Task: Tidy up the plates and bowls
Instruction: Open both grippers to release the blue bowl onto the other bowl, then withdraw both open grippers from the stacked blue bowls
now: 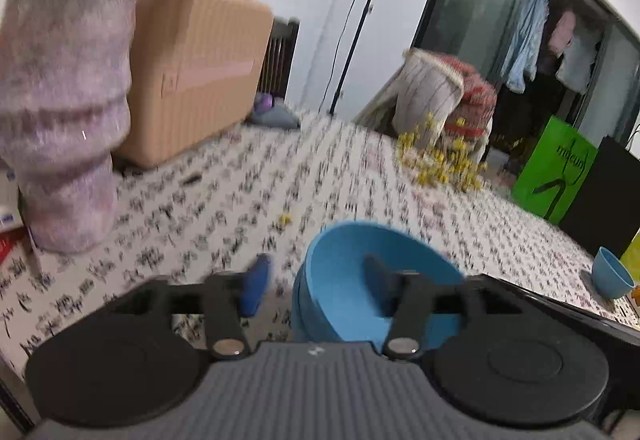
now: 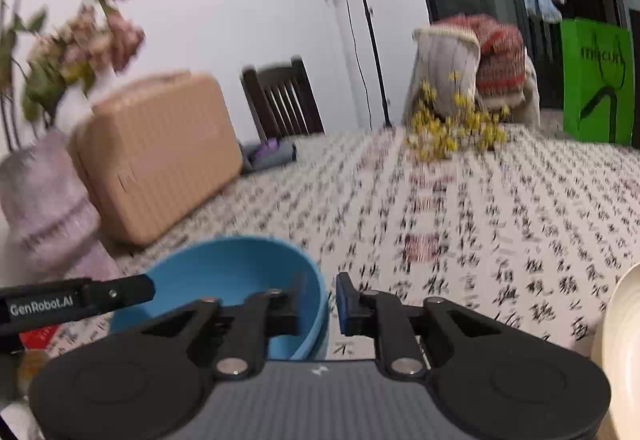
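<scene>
The large blue bowl (image 1: 360, 280) is being seen standing upright on the patterned tablecloth (image 1: 224, 207), close to the near edge of the table and toward the end where the fuzzy lilac vase (image 1: 60, 103) and the tan case (image 1: 196, 67) are standing. Its rim is being straddled from both sides. In the left wrist view, the left gripper (image 1: 316, 288) is being held spread, one finger outside the bowl's left wall and the other inside the hollow, with neither pad seen pressing on the wall. In the right wrist view, the same bowl (image 2: 240, 280) is lying low and left of the right gripper (image 2: 318, 304), whose jaws are being held apart across the bowl's right wall, one finger within and one without; a clear gap is showing at the outer blue pad. The bowl is therefore judged to be released and resting, equally near to both hands.

Farther out, a small blue bowl (image 1: 612, 274) is standing near the table's right edge in the left wrist view, and a cream plate (image 2: 620, 340) is showing at the right border of the right wrist view, nearer the right hand. Both views are blurred.
</scene>
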Demonstrator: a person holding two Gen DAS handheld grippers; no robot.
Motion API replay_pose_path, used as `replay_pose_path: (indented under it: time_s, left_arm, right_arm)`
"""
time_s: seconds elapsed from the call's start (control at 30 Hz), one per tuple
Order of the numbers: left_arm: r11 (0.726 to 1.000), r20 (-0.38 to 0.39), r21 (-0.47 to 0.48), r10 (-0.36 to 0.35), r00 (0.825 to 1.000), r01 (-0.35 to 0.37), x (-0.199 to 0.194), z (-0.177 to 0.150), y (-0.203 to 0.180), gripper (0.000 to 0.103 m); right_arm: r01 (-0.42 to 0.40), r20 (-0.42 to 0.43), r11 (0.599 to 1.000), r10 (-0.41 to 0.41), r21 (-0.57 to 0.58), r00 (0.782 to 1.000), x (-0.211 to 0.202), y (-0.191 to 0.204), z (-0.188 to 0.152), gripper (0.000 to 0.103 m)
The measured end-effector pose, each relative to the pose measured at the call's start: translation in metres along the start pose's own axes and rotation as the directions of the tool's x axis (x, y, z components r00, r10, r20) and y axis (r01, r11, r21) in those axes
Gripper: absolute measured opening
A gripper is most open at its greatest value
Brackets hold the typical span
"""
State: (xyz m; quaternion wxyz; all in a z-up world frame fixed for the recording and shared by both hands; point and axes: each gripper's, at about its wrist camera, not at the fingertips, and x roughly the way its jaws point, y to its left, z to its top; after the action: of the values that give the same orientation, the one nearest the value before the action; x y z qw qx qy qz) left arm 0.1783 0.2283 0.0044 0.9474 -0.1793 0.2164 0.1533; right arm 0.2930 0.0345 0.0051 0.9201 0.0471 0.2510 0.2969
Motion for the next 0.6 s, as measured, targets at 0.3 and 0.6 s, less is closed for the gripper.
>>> replay_pose_path:
  time_s: [0.3, 0.6]
  left_arm:
    - [0.986, 0.265, 0.166, -0.064, 0.962, 0.020, -0.052, -0.034, -0.022, 0.103]
    - [0.974, 0.248, 0.220, -0.109, 0.963, 0.054, -0.068, -0.087, -0.049, 0.103]
  right_arm:
    - [0.042, 0.191, 0.998, -0.034, -0.038, 0.981, -0.077, -0.038, -0.045, 0.103]
    - [0.154, 0.140, 0.988, -0.149, -0.027, 0.979, -0.113, -0.063, -0.098, 0.103]
